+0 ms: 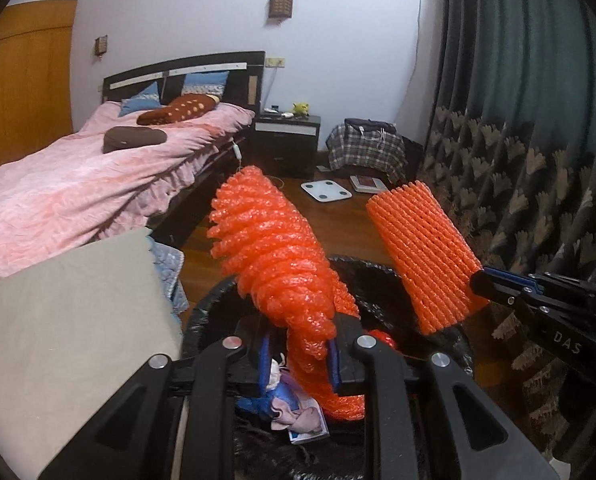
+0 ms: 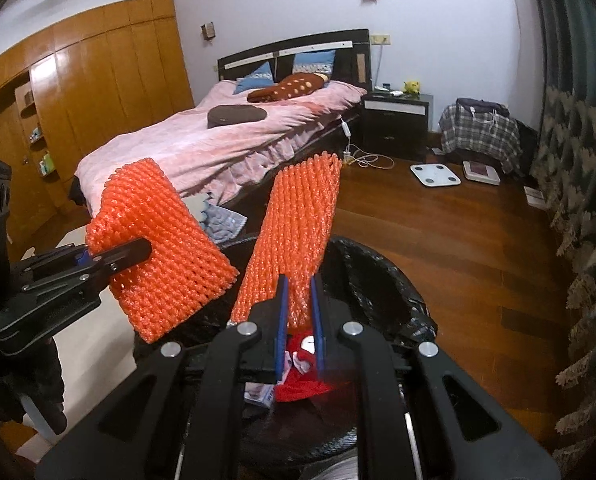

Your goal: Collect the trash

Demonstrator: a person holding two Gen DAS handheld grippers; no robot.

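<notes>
Gripping orange foam netting, each gripper is held above a bag-lined bin (image 2: 382, 276): left gripper (image 1: 298, 364) is clamped on one net (image 1: 274, 248), right gripper (image 2: 298, 316) on another net (image 2: 298, 220). Wooden floor (image 2: 450, 232) and a pink bed (image 2: 218, 140) are seen behind.

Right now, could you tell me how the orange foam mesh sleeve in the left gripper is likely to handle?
The orange foam mesh sleeve probably weighs little: it stands up unsupported from the left gripper. It seems springy rather than stiff, pinching narrow between the blue pads. Released, it would likely drop into the black-lined bin.

Two orange foam net sleeves (image 1: 274, 264) (image 2: 298, 224) stand tilted above the black-lined trash bin (image 1: 378, 276), which holds red and paper scraps (image 2: 302, 380).
</notes>
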